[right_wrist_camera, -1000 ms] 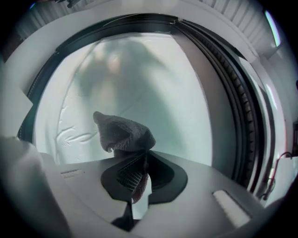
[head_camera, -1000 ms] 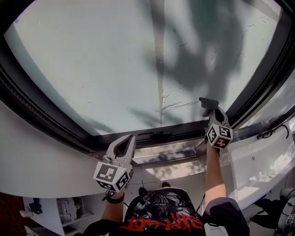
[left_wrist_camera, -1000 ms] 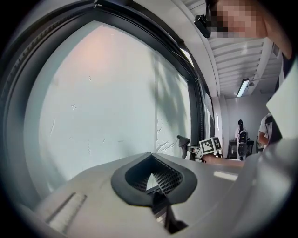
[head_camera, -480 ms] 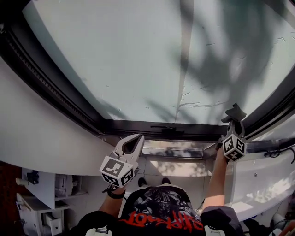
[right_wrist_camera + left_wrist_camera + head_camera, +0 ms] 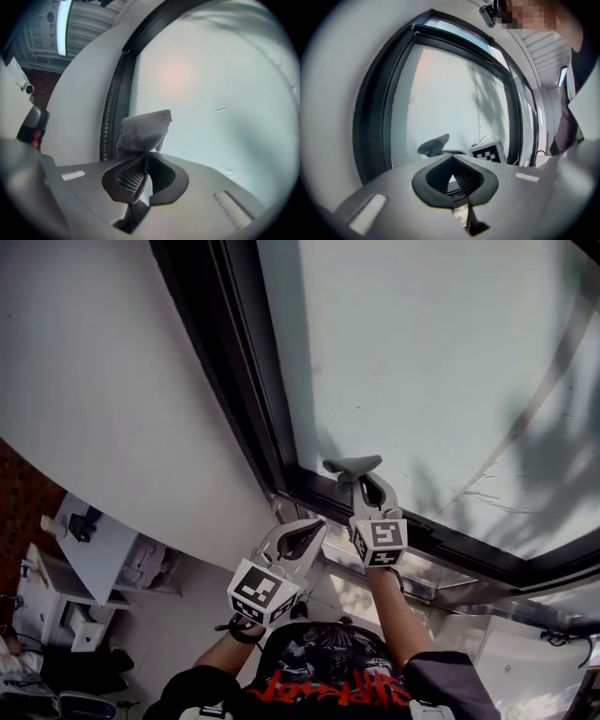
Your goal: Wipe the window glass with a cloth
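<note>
Jutting from the right hand-held gripper (image 5: 146,160), pinched cloth (image 5: 143,130) faces the glass (image 5: 215,89).

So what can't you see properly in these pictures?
- Head view: whether the cloth in the right gripper touches the glass; the cloth covers that spot.
- Head view: the top and right of the glass, cut off by the picture's edge.
- Every view: what is outside; the glass is hazy, only shadows show.
- Head view: the small things on the white table, too small to name.

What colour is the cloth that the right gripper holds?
Grey; the cloth shows best in the right gripper view.
</note>
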A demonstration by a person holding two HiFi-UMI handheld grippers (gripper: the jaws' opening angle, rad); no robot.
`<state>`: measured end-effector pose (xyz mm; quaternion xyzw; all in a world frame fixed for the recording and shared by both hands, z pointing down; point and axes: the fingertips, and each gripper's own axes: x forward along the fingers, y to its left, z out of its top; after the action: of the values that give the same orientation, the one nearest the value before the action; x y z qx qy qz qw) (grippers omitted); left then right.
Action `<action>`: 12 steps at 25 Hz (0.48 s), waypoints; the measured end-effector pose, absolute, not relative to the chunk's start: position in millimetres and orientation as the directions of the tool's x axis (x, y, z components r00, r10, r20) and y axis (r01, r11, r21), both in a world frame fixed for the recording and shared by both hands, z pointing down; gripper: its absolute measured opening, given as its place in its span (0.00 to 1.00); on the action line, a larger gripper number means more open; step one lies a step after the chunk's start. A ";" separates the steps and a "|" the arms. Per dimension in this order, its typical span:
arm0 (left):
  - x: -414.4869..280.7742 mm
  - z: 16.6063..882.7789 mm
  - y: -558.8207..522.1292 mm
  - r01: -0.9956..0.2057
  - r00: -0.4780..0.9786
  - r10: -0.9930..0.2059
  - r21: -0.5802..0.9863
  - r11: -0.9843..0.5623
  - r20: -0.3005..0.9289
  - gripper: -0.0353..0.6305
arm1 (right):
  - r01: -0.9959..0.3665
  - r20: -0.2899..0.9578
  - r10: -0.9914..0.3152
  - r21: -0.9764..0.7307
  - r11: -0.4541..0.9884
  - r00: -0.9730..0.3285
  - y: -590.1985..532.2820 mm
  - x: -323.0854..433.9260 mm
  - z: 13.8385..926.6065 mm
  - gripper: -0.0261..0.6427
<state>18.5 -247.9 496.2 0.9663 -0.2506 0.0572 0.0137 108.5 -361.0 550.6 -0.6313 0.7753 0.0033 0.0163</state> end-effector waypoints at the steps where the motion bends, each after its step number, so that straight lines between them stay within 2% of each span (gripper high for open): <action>1: 7.1 495.6 -250.3 -0.497 0.862 -0.494 -0.002 -0.868 0.113 0.06 | -0.972 -0.008 -0.972 -0.006 0.237 -0.237 -378.1 83.2 553.9 0.06; 6: -38.0 496.5 -260.4 -0.523 0.847 -0.519 0.012 -0.852 0.114 0.06 | -0.951 0.114 -0.945 0.005 0.310 -0.308 -446.1 -1.8 574.1 0.06; 12: -56.4 499.7 -265.3 -0.517 0.853 -0.511 0.042 -0.855 0.108 0.06 | -0.969 0.161 -0.956 0.003 0.248 -0.244 -471.9 5.1 582.9 0.06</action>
<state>-56.4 -265.3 499.7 0.9619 -0.2671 0.0464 0.0346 5.1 -471.9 582.9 -0.6114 0.7872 -0.0483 -0.0645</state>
